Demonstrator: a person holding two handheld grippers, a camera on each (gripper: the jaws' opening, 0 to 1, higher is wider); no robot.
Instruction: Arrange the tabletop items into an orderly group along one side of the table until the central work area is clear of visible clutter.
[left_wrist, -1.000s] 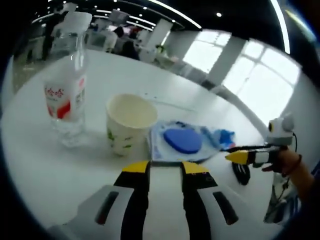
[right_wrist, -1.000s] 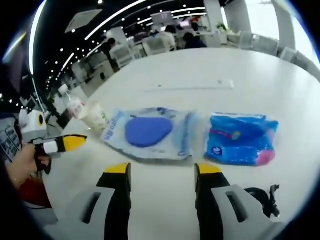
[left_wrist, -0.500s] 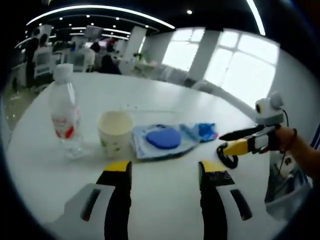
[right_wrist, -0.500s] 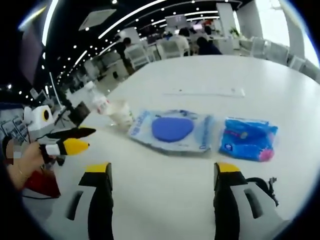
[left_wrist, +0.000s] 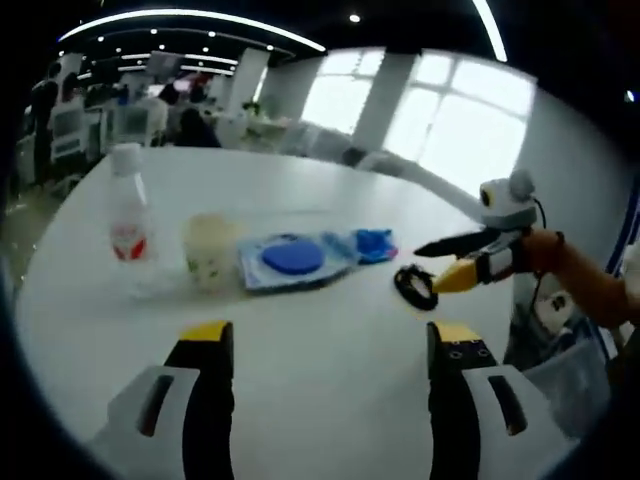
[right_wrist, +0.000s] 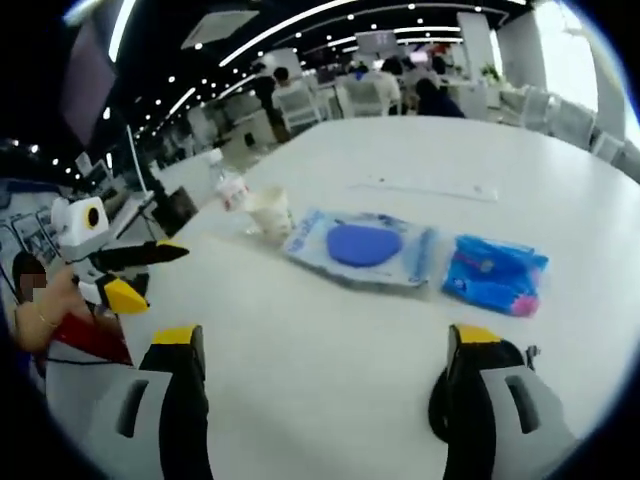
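Both tools have drawn back and spread wide, left tool (left_wrist: 318, 345) and right tool (right_wrist: 325, 350) empty, leaving water bottle (left_wrist: 128, 215), paper cup (left_wrist: 207, 251), blue pouch (left_wrist: 293, 259), tissue pack (right_wrist: 494, 273) lined mid-desk (left_wrist: 320, 350); next, likely fetching the black cable (left_wrist: 413, 286) near the desk's edge.

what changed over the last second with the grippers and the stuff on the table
Both grippers opened wide and pulled back from the table: the left gripper and the right gripper went from narrow gaps to wide ones. Neither took hold of anything. The bottle, paper cup, wipes pack, blue packet and black cable stayed in their row.
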